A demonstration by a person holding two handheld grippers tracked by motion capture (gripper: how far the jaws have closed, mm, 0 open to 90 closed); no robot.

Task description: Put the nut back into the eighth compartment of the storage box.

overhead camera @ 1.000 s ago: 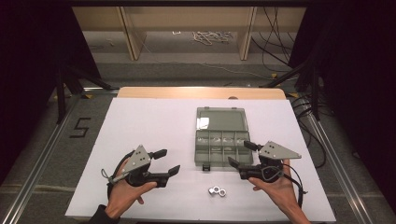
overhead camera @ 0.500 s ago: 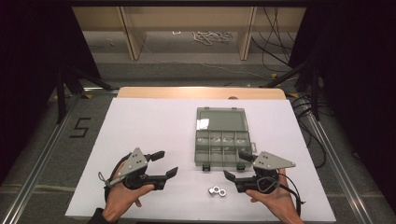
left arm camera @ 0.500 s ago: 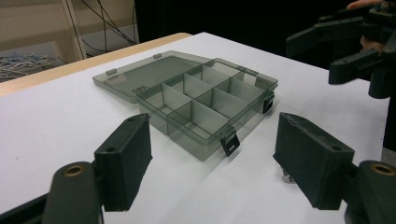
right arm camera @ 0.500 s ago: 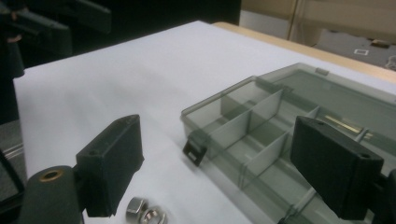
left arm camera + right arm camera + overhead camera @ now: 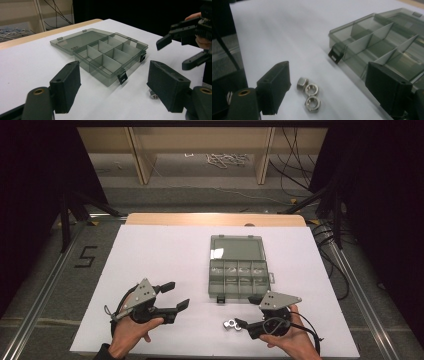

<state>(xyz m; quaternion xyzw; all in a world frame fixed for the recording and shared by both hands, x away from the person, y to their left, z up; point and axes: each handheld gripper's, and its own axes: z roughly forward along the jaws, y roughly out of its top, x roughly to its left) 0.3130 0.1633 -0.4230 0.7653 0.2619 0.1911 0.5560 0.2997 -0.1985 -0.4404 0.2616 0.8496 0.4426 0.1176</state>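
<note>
Your left hand-held gripper (image 5: 172, 296) sits low at the near left of the desk (image 5: 160, 255), jaws spread wide with nothing between them, pointing toward the middle. Your left hand (image 5: 131, 332) grips it from below. From the left gripper view, those jaws frame the smoky plastic organizer box (image 5: 110, 56), which lies well ahead of them with its lid (image 5: 80, 40) folded flat open on the far side.

Moving right, the box rests on the white sheet at the centre-right of the desk, its row of small compartments on the near side and two dark latches (image 5: 122, 77) hanging off its front edge.

Just in front of the box, near the desk's front edge, lies a small cluster of three metal nuts (image 5: 230, 324), touching one another.

Your right hand-held gripper (image 5: 240, 324) is right at that cluster, jaws spread and pointing left. In the right gripper view, the nuts (image 5: 309, 93) lie on the sheet between the open jaws, closer to the left one, not pinched. Your right hand (image 5: 290, 337) holds this gripper at the near right.
</note>
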